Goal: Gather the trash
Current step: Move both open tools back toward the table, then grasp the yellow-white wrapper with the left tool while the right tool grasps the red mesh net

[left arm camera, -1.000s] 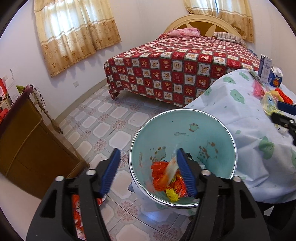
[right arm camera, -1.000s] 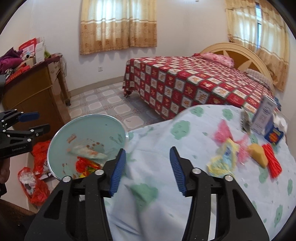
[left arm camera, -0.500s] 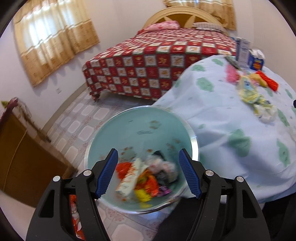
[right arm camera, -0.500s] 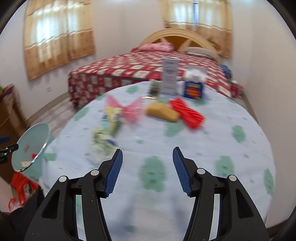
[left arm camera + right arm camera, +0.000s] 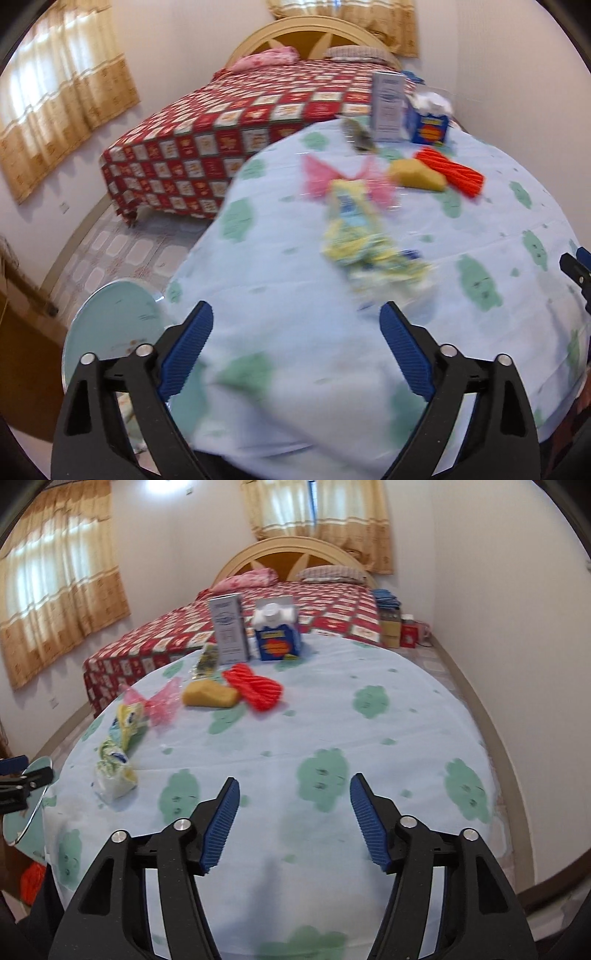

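Observation:
Several wrappers lie on the round table: a yellow and blue wrapper, a pink wrapper, an orange-yellow packet and a red ribbed wrapper. The teal bin stands low at the table's left. My left gripper hangs over the table's near left edge, its jaws opening wide with nothing between them. Over the near middle, my right gripper is also opening and holds nothing.
At the table's far side stand a tall white carton and a blue box with a white cap. The tablecloth is pale blue with green patches. A red-quilted bed lies behind, a wooden cabinet to the left.
Both grippers swung right from over the bin to over the table. A wrapper dropped from the left gripper into the bin. Both jaw pairs stand wider than before.

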A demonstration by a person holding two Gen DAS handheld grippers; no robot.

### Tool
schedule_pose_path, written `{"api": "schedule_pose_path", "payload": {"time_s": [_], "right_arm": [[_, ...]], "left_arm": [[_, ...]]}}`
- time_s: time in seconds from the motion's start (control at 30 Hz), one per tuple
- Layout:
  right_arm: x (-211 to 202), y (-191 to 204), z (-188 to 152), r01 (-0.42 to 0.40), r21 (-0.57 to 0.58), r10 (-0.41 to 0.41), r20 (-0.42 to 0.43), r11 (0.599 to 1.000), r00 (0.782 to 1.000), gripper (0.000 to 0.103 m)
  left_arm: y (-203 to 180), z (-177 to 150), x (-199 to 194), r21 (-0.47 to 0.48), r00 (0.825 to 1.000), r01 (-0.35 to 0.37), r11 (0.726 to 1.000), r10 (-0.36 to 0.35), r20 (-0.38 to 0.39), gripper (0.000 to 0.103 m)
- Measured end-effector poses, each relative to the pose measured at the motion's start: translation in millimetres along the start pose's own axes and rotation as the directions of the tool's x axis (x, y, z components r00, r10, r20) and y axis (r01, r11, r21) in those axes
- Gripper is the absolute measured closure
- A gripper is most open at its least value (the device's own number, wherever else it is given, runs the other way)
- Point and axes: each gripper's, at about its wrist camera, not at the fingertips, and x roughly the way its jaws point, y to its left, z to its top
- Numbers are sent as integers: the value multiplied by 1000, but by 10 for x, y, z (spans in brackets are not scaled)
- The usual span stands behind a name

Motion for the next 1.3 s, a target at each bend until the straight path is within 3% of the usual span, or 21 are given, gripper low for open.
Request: {"api": "schedule_pose_path", "payload": {"time_s": [0.13, 0.3, 0.53, 0.67, 0.9, 1.1, 1.17, 1.23, 1.27, 1.3], "right_arm": [[-3, -135, -38, -1, 41, 0, 12, 999, 1000, 39], [-18, -142, -57, -14, 43, 13, 20, 999, 1000, 36], [-31, -170, -83, -35, 57, 33, 36, 998, 999, 33], [-34, -133, -112, -39, 55, 37, 36, 998, 999, 31], [-94, -79, -85, -14, 35, 12, 53, 999, 999, 31], [-64, -114, -95, 4, 46, -6, 48, 999, 999, 31], [-57, -111, -78, 5, 40, -7, 48, 999, 999, 31], [-43, -130, -32, 12, 42, -14, 51, 999, 999, 31], [-29, -139, -16, 13, 45, -15, 51, 999, 999, 31], [-5, -150, 30, 15, 50, -17, 49, 999, 999, 31]], "left_arm": [[-399, 100, 153, 39, 1000, -9, 999, 9, -5, 12], [-551, 147, 408, 69, 998, -47, 997, 50, -47, 7], [-124, 4, 430, 118, 988, -129, 985, 137, -65, 8], [339, -60, 453, 67, 975, -201, 977, 206, -87, 8], [616, -51, 153, -62, 985, -170, 983, 168, -49, 7], [340, -24, 155, -41, 991, -133, 990, 132, -25, 6], [286, -1, 289, -35, 990, -138, 990, 136, -39, 9], [268, 45, 455, -32, 991, -107, 994, 105, -79, 35], [272, 69, 511, -32, 992, -92, 995, 88, -93, 40], [288, 77, 544, -32, 992, -82, 996, 79, -99, 53]]}}
